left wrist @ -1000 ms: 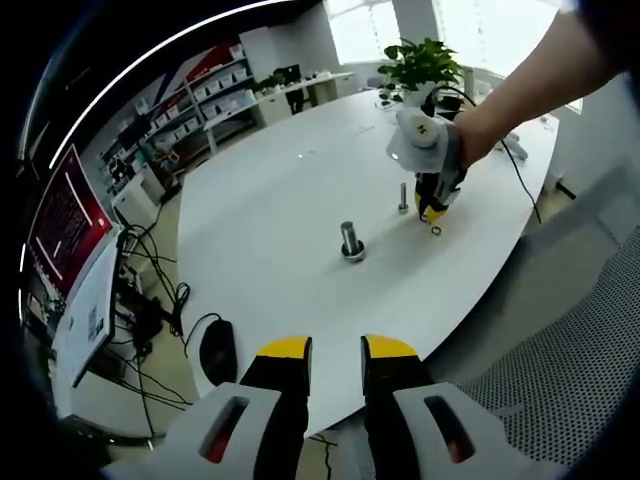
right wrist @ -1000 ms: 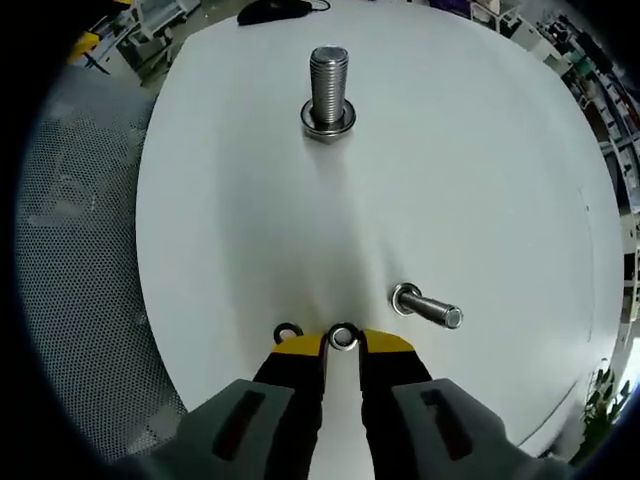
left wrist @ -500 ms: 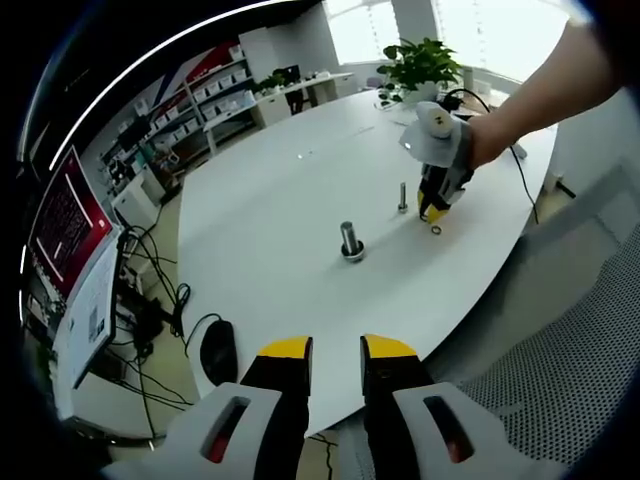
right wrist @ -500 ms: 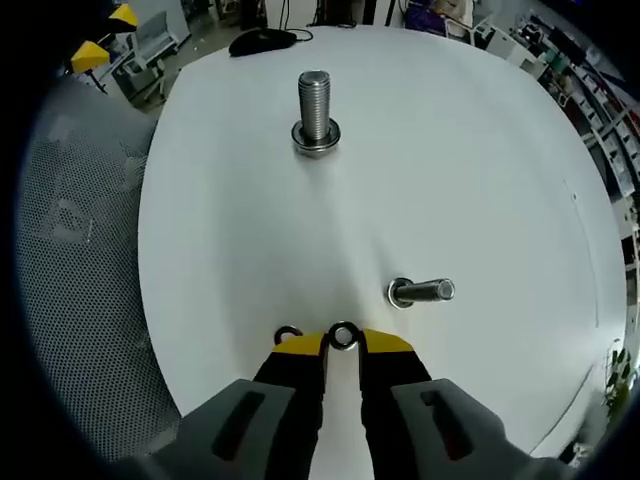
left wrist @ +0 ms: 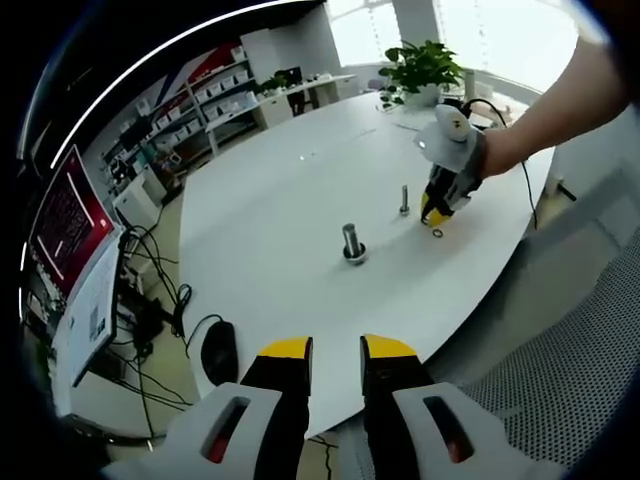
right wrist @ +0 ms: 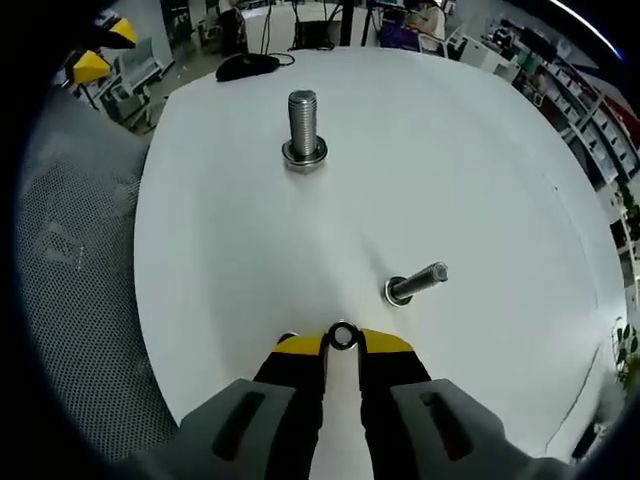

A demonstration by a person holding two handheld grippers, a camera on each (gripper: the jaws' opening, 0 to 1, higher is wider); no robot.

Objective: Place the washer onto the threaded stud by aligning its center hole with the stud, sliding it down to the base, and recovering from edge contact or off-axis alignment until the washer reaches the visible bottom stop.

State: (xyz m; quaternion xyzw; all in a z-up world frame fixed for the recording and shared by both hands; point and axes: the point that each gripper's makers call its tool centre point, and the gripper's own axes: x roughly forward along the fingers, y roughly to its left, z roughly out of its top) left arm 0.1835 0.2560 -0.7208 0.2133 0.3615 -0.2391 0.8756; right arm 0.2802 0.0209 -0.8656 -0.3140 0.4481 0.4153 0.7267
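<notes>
A large threaded stud (right wrist: 303,128) stands upright on the white table (right wrist: 450,160) with a ring at its base; the left gripper view has the same stud (left wrist: 352,243) at mid-table. A thinner stud (right wrist: 415,283) rises just ahead and right of my right gripper (right wrist: 343,342), which is shut on a small steel washer (right wrist: 343,336) at its yellow tips. A second washer (right wrist: 287,338) lies on the table, half hidden behind the left jaw. The left gripper view shows the right gripper (left wrist: 435,212) held low beside the thin stud (left wrist: 404,198). My left gripper (left wrist: 335,358) is open, off the table's near edge.
A black mouse (left wrist: 218,350) with its cable lies near the table's left edge. A potted plant (left wrist: 420,65) stands at the far end, and a monitor (left wrist: 65,215) is off to the left. A person's arm (left wrist: 560,100) reaches in from the right.
The right gripper has drawn back and tipped up a little with the washer still in its tips. The loose washer is now more hidden behind its jaw. The left gripper has not moved.
</notes>
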